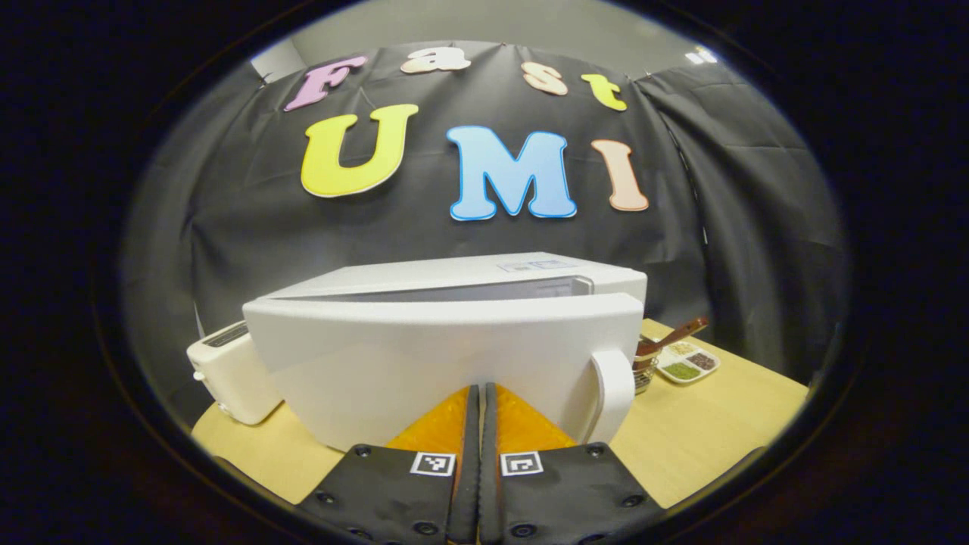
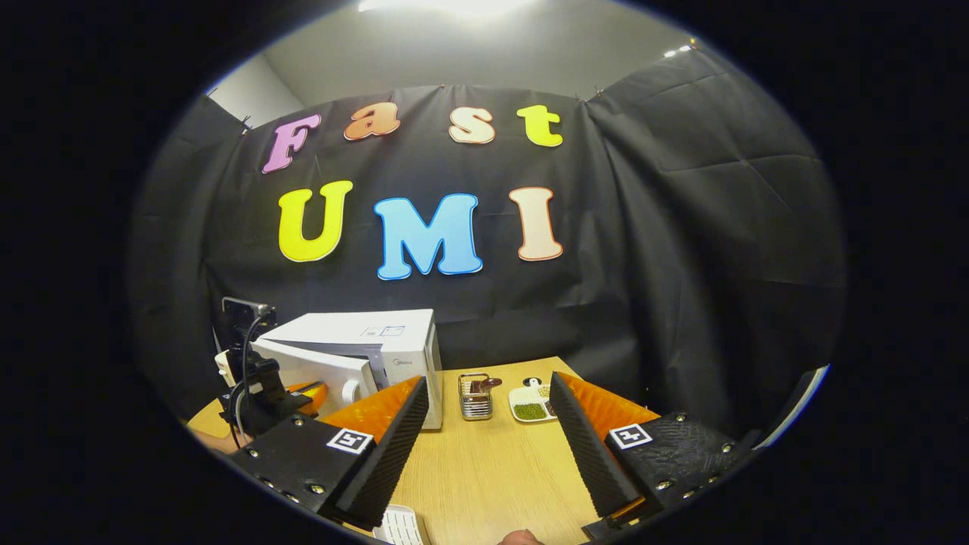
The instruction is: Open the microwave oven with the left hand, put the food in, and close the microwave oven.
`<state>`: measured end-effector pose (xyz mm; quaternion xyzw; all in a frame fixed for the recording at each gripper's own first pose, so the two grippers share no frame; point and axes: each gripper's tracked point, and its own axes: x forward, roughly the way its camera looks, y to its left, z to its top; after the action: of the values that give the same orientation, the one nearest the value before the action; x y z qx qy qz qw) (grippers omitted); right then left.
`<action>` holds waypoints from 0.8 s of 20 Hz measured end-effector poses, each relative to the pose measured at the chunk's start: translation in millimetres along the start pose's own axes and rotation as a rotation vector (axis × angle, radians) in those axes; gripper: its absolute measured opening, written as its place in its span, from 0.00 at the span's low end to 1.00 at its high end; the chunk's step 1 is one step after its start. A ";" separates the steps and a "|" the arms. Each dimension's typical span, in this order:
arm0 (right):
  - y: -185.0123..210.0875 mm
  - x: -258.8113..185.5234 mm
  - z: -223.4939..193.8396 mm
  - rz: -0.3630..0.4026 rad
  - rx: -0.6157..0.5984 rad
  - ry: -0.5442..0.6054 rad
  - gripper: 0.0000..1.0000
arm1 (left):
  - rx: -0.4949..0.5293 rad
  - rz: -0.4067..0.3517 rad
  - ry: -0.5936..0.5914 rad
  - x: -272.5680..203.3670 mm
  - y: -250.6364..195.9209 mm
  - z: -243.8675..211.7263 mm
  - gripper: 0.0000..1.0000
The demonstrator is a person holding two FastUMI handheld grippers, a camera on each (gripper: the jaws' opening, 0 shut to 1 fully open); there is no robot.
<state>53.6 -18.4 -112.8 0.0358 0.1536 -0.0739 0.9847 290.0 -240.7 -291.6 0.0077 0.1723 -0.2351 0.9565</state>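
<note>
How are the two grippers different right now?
The left gripper has its fingers pressed together; the right gripper has its fingers spread wide. The left one is up against the microwave door; the right one hangs over the table, touching nothing. Both hold nothing.

The microwave oven (image 1: 454, 333) is a white box that sits on a wooden table (image 1: 704, 431), near the back wall. Its door (image 1: 424, 371) is white and smooth. The door is open a little bit, so a thin dark gap shows along the top between the door and the box. A white handle (image 1: 612, 393) sticks out on the door's right side. In the right gripper view the microwave oven (image 2: 363, 352) stands at the left of the table (image 2: 492, 469).
</note>
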 end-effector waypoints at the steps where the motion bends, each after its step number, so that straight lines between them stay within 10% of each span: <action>1: -3.7 -1.2 0.4 -0.007 0.000 -0.001 0.98 | -0.004 0.005 0.008 5.6 0.2 -2.2 0.08; 16: -23.1 -11.8 -8.8 0.010 0.028 0.015 0.98 | -0.006 0.128 0.074 43.8 11.5 4.5 0.13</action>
<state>36.3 -38.8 -118.6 0.0506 0.1597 -0.0709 0.9833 333.1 -250.5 -302.8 0.0246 0.2074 -0.1724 0.9626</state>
